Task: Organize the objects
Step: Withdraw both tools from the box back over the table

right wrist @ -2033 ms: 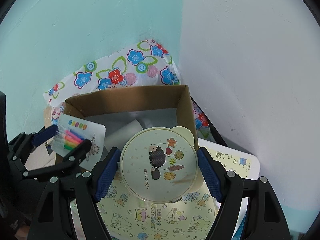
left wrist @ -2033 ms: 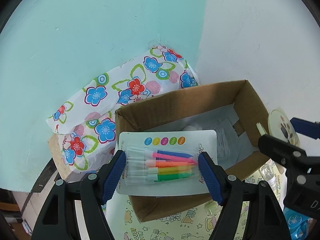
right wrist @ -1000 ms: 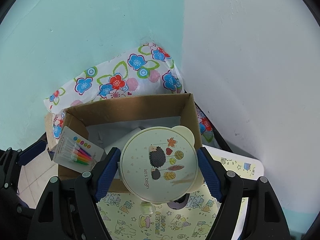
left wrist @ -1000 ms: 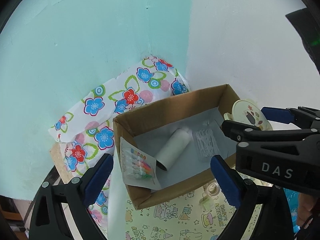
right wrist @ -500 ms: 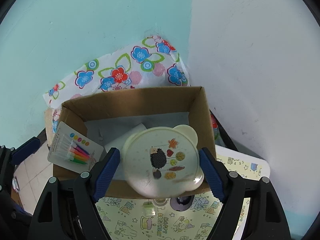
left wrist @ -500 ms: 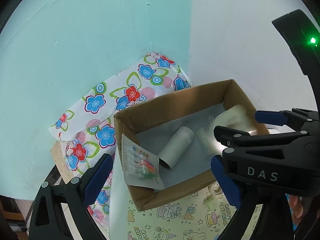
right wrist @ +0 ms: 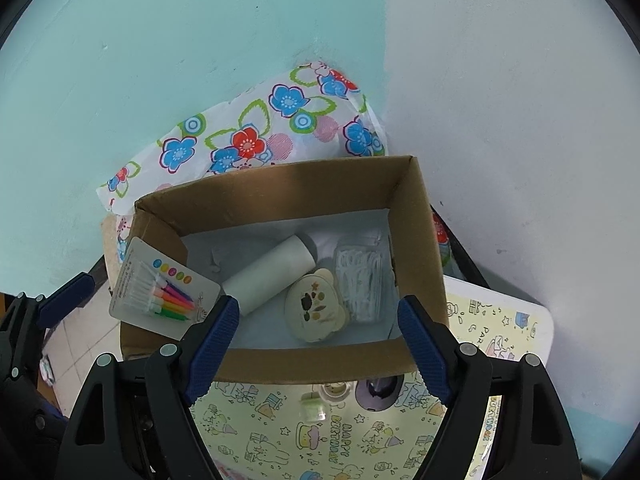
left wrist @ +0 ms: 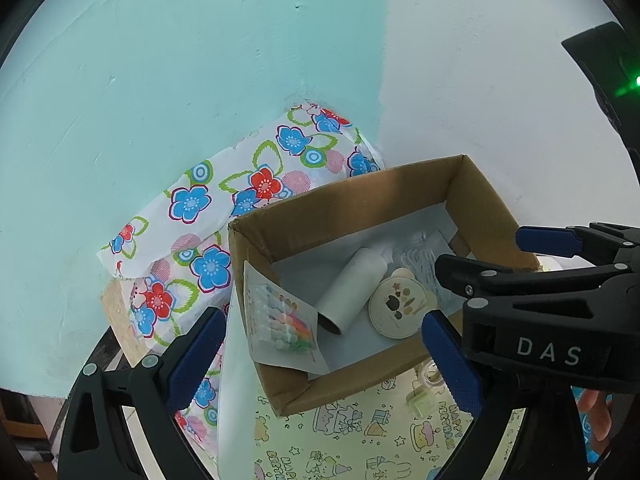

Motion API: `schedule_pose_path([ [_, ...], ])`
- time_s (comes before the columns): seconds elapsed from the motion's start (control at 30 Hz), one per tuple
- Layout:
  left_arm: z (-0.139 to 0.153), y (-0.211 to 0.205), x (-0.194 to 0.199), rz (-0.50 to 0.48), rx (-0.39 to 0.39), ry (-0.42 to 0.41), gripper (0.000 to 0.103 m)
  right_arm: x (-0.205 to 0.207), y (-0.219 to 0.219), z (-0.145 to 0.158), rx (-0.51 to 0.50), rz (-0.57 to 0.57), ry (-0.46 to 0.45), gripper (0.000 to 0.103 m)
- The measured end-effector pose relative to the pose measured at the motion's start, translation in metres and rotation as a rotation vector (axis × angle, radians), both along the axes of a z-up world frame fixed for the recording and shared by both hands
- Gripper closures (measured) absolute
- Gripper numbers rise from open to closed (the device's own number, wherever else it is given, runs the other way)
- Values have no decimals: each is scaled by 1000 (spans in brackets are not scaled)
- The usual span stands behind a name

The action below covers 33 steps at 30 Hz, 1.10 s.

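Writing: "DAS" is showing in white letters on the black body of the right gripper (left wrist: 496, 276), readable in the left wrist view only; "HAPPY BIRTHDAY" is running across the yellow patterned sheet (right wrist: 320, 440) on the table.
Left gripper (left wrist: 320, 352): its blue pads are standing wide apart with nothing between them, hovering over the near left corner of the cardboard box (left wrist: 344, 196).
Right gripper (right wrist: 318, 336): its jaws are standing apart, empty, above the box's near wall.
Round lid (right wrist: 316, 306): lying flat on the box floor near the near wall, a hedgehog-and-leaves print facing up, between the paper roll (right wrist: 268, 276) and the clear packet (right wrist: 360, 280).
Candle card (right wrist: 160, 290): leaning over the box's left wall.
Left view only: a person's fingertips (left wrist: 600, 412) are showing at the right edge.
Right view only: a small green item (right wrist: 311, 404) and a dark round one (right wrist: 376, 392) are sitting on the sheet just before the box.
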<state>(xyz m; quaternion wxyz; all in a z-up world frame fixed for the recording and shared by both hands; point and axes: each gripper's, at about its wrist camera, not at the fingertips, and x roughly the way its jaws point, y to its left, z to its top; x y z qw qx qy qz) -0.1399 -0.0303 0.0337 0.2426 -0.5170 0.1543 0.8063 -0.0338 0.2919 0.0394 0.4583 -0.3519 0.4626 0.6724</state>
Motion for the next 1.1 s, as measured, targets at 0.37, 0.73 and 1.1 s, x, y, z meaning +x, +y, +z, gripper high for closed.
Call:
schedule_pose_path([
  [0.37, 9, 1, 37, -35, 19, 6, 4, 24, -39, 17, 54, -40, -11, 19],
  [0.73, -12, 0, 85, -82, 1, -51, 4, 47, -95, -7, 21, -78, 5, 19],
  [1.1, -53, -1, 113, -83, 3, -130, 0, 65, -138, -48, -23, -127, -33, 19],
])
